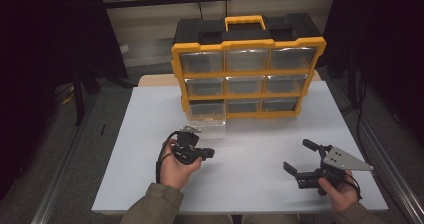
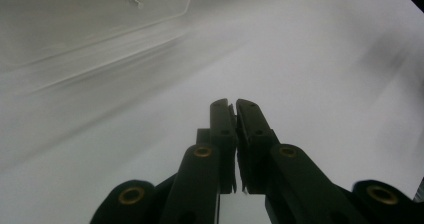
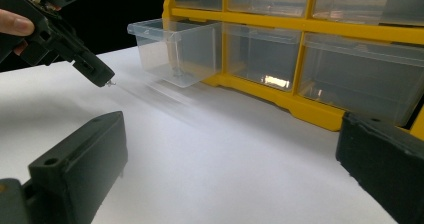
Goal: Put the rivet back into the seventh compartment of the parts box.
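The clear plastic drawer [image 1: 207,115] is pulled out from the bottom left slot of the yellow organizer [image 1: 247,46]. A few small screws [image 2: 132,0] lie inside it.

Yellow-and-black drawer cabinet [image 1: 248,69] at the top centre of the high view, on a white bench [image 1: 240,174].

The cabinet's frame and handle are yellow, its top black, its drawers clear plastic with a grey cast; one clear drawer [image 1: 207,115] juts out at lower left of the cabinet. Both grippers are black: the left gripper [image 1: 209,153] shows brass-coloured rivets in its own view, the right gripper [image 1: 296,156] carries a grey plate. The person's sleeves are olive-brown.
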Demonstrator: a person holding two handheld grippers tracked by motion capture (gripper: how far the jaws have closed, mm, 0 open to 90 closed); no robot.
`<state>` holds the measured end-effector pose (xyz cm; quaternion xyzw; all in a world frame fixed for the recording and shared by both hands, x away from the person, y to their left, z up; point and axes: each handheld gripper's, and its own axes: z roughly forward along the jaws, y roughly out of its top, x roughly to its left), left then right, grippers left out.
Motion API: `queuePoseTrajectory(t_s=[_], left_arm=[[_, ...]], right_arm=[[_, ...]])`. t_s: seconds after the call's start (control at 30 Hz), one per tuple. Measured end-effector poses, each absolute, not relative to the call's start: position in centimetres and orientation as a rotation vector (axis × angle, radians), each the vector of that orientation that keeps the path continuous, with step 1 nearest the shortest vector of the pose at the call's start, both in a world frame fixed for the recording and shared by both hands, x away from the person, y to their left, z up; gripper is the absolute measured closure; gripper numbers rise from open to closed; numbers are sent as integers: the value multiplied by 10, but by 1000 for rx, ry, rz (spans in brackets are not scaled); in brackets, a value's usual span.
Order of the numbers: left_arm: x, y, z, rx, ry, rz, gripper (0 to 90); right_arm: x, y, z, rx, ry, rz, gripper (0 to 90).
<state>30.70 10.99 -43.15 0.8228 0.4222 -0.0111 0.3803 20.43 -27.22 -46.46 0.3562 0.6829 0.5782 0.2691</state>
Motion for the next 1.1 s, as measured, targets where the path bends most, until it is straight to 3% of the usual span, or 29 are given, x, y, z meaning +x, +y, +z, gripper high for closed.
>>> queuePoseTrajectory(t_s=[1.1], left_arm=[[321,114,-412,2056,1123,16,868]], right_arm=[[204,-273,-464,961,1839,1557,1]])
